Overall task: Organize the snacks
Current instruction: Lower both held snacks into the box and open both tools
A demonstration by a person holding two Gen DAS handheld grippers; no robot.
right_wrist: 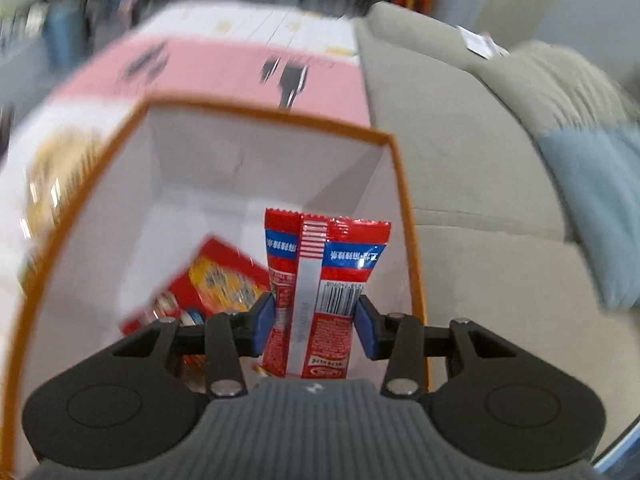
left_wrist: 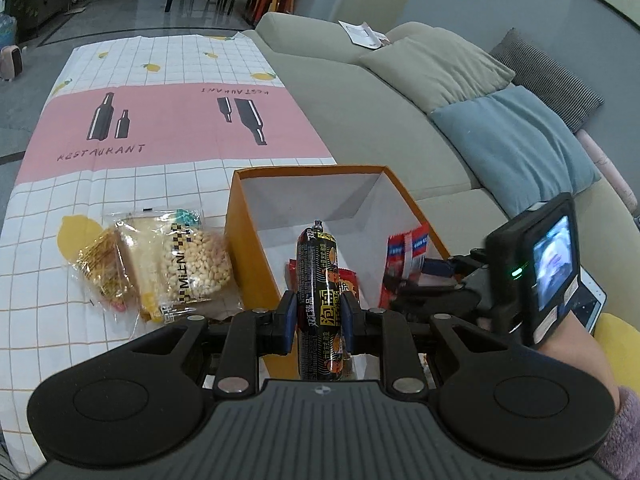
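Note:
An orange box (left_wrist: pixel 248 248) with a white inside stands open on the tablecloth. My left gripper (left_wrist: pixel 319 322) is shut on a black sausage stick (left_wrist: pixel 318 280), held upright over the box's near wall. My right gripper (right_wrist: pixel 316 324) is shut on a red and blue snack packet (right_wrist: pixel 324 276), which hangs over the right side of the orange box (right_wrist: pixel 404 200). That packet (left_wrist: pixel 404 256) and the right gripper's camera body (left_wrist: pixel 536 268) also show in the left wrist view. A red snack pack (right_wrist: pixel 212 280) lies inside the box.
Clear packets of puffed balls (left_wrist: pixel 196 264) and yellow snacks (left_wrist: pixel 104 268) lie on the tablecloth (left_wrist: pixel 160 120) left of the box. A beige sofa (left_wrist: pixel 360 92) with a blue cushion (left_wrist: pixel 516 144) runs along the right. A hand and sleeve (left_wrist: pixel 600 380) hold the right gripper.

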